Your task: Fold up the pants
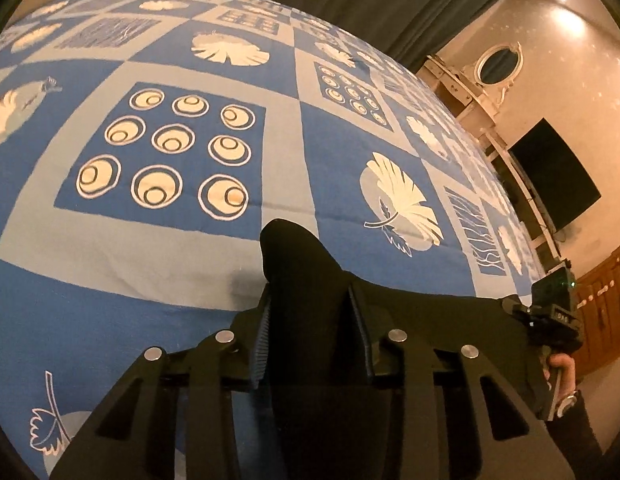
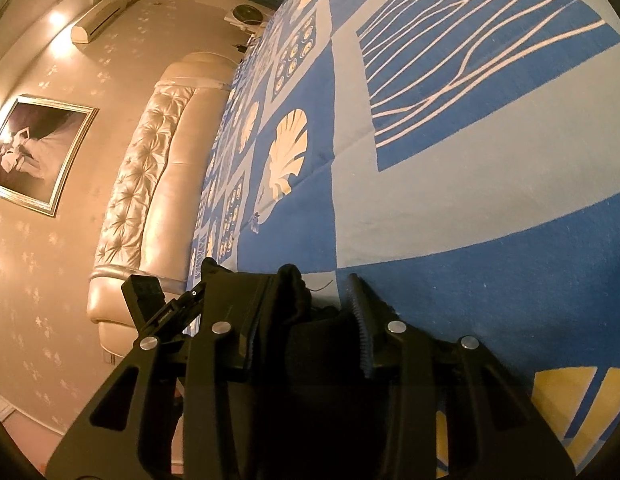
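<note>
The black pants (image 1: pixel 293 248) lie at the near edge of a bed covered by a blue and grey patterned spread (image 1: pixel 169 140). A peak of the black cloth stands up between the pads of my left gripper (image 1: pixel 310 292), which is shut on it. To the right in that view a hand (image 1: pixel 564 368) holds my right gripper (image 1: pixel 550 312) at the far end of the cloth. In the right wrist view a bunched edge of the pants (image 2: pixel 293 280) sits between the pads of my right gripper (image 2: pixel 316 294), which is shut on it. The left gripper (image 2: pixel 149 300) shows at the left.
The spread (image 2: pixel 470 200) stretches far ahead of both grippers. A padded cream headboard (image 2: pixel 149 160), a framed picture (image 2: pixel 33 152) and an air conditioner (image 2: pixel 97 20) line one wall. A dark screen (image 1: pixel 558 184), an oval mirror (image 1: pixel 498 62) and a wooden cabinet (image 1: pixel 602 300) stand past the bed's other side.
</note>
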The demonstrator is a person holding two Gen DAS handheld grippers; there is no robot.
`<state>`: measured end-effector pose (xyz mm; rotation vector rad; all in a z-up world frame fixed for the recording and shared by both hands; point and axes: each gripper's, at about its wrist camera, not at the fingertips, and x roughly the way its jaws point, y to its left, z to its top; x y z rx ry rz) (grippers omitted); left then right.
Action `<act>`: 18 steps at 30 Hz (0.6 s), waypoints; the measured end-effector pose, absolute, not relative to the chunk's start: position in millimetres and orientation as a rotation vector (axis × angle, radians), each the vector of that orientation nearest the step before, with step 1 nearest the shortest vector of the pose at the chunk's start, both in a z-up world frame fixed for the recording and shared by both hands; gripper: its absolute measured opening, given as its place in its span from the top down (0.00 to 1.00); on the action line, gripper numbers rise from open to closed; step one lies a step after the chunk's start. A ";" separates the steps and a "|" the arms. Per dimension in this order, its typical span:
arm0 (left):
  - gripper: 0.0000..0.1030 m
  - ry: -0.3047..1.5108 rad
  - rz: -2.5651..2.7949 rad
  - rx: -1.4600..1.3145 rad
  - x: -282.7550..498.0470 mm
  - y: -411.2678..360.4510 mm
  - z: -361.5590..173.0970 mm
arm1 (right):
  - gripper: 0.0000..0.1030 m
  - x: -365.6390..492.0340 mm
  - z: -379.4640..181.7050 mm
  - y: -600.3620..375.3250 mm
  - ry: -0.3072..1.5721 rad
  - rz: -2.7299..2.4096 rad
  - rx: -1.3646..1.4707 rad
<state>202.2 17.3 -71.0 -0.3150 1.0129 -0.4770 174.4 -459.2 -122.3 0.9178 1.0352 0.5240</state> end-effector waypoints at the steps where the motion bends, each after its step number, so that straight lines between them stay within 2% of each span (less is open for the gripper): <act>1: 0.67 1.013 -0.478 -0.311 203.0 17.4 -70.9 | 0.66 174.6 -121.5 -458.7 1.035 0.522 0.914; 18: 0.68 1.005 -0.453 -0.309 217.9 23.4 -66.6 | 0.68 190.7 -116.7 -450.1 1.020 0.524 0.915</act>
